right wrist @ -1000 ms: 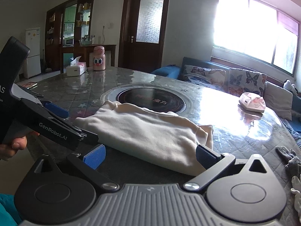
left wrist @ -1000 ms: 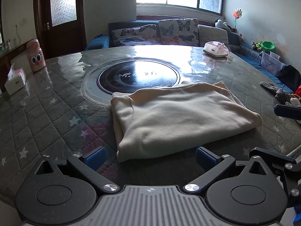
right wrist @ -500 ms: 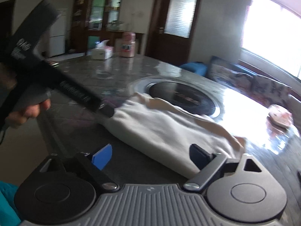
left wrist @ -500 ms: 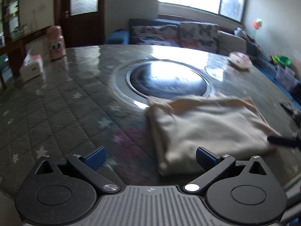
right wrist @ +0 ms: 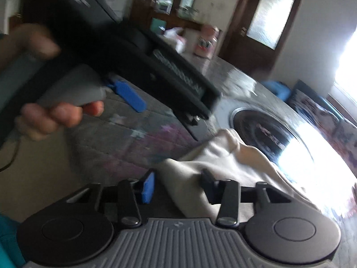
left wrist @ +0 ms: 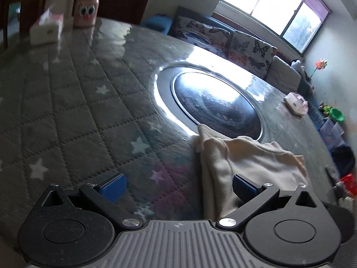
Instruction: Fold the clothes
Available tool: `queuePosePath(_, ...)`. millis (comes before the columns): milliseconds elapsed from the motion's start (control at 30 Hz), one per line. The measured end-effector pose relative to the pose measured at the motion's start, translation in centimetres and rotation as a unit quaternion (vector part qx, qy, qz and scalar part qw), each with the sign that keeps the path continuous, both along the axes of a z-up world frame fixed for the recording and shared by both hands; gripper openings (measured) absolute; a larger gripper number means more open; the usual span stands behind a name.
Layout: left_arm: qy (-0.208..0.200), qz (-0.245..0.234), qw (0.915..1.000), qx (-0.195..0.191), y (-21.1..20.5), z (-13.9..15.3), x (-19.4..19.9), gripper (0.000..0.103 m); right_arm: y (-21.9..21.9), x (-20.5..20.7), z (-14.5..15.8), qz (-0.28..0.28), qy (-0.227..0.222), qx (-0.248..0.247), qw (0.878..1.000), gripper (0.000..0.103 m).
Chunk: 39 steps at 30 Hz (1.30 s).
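Note:
A cream folded garment [left wrist: 250, 163] lies on the quilted table cover, just in front of the round dark inset. My left gripper [left wrist: 178, 187] is open at the garment's left edge; its right fingertip [left wrist: 244, 188] hangs over the cloth and its left one over bare cover. In the right wrist view, my right gripper [right wrist: 178, 185] has its jaws closing around the near corner of the garment [right wrist: 223, 156]. Cloth lies between the pads, and a dark gap still shows beside the blue pad [right wrist: 148, 187].
A person's hand [right wrist: 55, 116] holds the left gripper's handle across the upper left of the right wrist view. A tissue box [left wrist: 45, 30] and a pink bottle [left wrist: 87, 4] stand at the table's far left. A white box [left wrist: 295, 103] sits far right. The round inset [left wrist: 216, 102] is behind the garment.
Both grippers swung and rolled. In the left view the garment has slid to the right. The right jaws went from wide open to narrow around the garment's corner.

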<state>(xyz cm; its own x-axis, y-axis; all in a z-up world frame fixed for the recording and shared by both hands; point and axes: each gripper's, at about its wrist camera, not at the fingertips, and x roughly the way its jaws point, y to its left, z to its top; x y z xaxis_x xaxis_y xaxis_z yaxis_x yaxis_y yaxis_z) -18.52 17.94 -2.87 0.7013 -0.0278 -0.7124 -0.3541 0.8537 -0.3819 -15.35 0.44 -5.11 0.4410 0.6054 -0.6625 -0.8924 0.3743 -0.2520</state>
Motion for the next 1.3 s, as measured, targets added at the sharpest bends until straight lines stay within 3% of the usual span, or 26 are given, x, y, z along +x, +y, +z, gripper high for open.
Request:
queuePosePath(67, 0.001, 0.000, 0.9994, -0.034, 0.2, -0.4, 0.4, 0.103, -0.3, 0.5, 0.2, -0.004, 0.016, 0.014, 1.000, 0.021)
queuePosePath(133, -0.005, -0.004, 0.9984, -0.056, 0.0, -0.5, 0.8, 0.103, -1.3, 1.5, 0.9, -0.015, 0.052, 0.045, 0.998, 0.017)
queuePosePath(267, -0.003, -0.024, 0.9958, -0.088, -0.9, -0.5, 2.2, 0.103, -3.3, 2.7, 2.6, -0.025, 0.094, 0.097, 0.990, 0.016)
queuePosePath(500, -0.006, -0.022, 0.9918, -0.126, -2.5, -0.5, 4.8, 0.101, -5.9, 3.4, 4.4, -0.021, 0.122, 0.152, 0.981, 0.016)
queuePosePath(567, -0.008, -0.037, 0.9898, -0.137, -3.1, -0.7, 5.4, 0.080, -6.5, 3.4, 4.2, -0.018, 0.126, 0.156, 0.980, 0.016)
queuePosePath(600, -0.008, -0.046, 0.9883, -0.145, -3.3, -0.9, 5.7, 0.075, -6.7, 3.4, 4.0, -0.018, 0.128, 0.158, 0.979, 0.016)
queuePosePath(633, -0.006, -0.049, 0.9872, -0.152, -3.5, -1.1, 5.8, 0.059, -6.9, 3.5, 3.9, -0.017, 0.130, 0.159, 0.979, 0.016)
queuePosePath(667, -0.003, -0.050, 0.9872, -0.152, -3.7, -1.3, 6.0, 0.043, -7.2, 3.5, 3.8, -0.015, 0.133, 0.160, 0.978, 0.019)
queuePosePath(733, 0.000, -0.048, 0.9888, -0.142, -3.8, -1.7, 6.1, 0.029, -7.9, 3.6, 3.6, -0.020, 0.135, 0.166, 0.977, 0.026)
queuePosePath(800, 0.001, -0.047, 0.9889, -0.141, -3.7, -1.8, 6.0, 0.026, -9.1, 3.9, 3.7, -0.027, 0.140, 0.173, 0.974, 0.028)
queuePosePath(867, 0.000, -0.049, 0.9893, -0.138, -3.6, -1.8, 6.0, 0.024, -10.6, 4.6, 3.8, -0.050, 0.138, 0.178, 0.973, 0.038)
queuePosePath(933, -0.002, -0.055, 0.9904, -0.126, -3.7, -1.7, 5.9, 0.023, -12.2, 5.5, 4.0, -0.083, 0.132, 0.183, 0.971, 0.038)
queuePosePath(1133, -0.001, -0.077, 0.9938, -0.080, -4.7, -1.3, 6.3, 0.023, -17.1, 11.0, 2.2, -0.256, 0.080, 0.144, 0.953, 0.040)
queuePosePath(1300, 0.003, -0.089, 0.9948, -0.051, -5.3, -1.0, 6.8, 0.023, -19.5, 14.5, 0.1, -0.302, 0.111, 0.145, 0.936, 0.047)
